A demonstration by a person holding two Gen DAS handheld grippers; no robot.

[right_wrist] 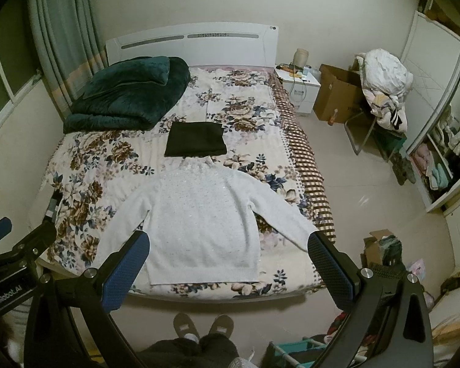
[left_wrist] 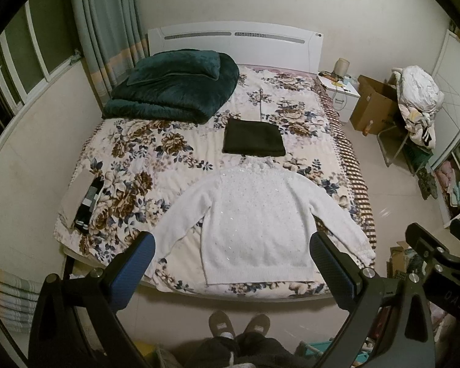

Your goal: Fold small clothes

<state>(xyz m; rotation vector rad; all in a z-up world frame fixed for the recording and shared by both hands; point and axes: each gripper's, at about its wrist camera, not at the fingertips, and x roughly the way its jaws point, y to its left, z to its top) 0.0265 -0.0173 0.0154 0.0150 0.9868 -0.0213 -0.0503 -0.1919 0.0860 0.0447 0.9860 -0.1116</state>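
I am holding both grippers high above the foot of the bed (left_wrist: 86,165), looking down — the left gripper (left_wrist: 233,263) and the right gripper (right_wrist: 230,257) are both hanging released, jaws spread wide, grasping nothing. The white sweater (left_wrist: 254,214) is lying flat near the bed's foot, hem toward me and sleeves angled out to either side, which I take as it being laid out ready for a first fold. Just beyond its collar a dark folded garment (left_wrist: 254,138) is sitting squared up, probably a finished piece parked clear of the working area. A dark green quilt (left_wrist: 174,86) is bunched toward the headboard (left_wrist: 233,43) on the left, leaving the middle of the floral bedspread open. A flat tan and black item (left_wrist: 82,202) is resting at the bed's left edge; I cannot tell what it is. Around the room I am seeing curtains (left_wrist: 107,21) by the window, a white nightstand (left_wrist: 342,92), a cardboard box (left_wrist: 374,107), a chair heaped with clothes (left_wrist: 420,101), and pale tiled floor — my slippers (left_wrist: 239,326) are showing just below the bed.
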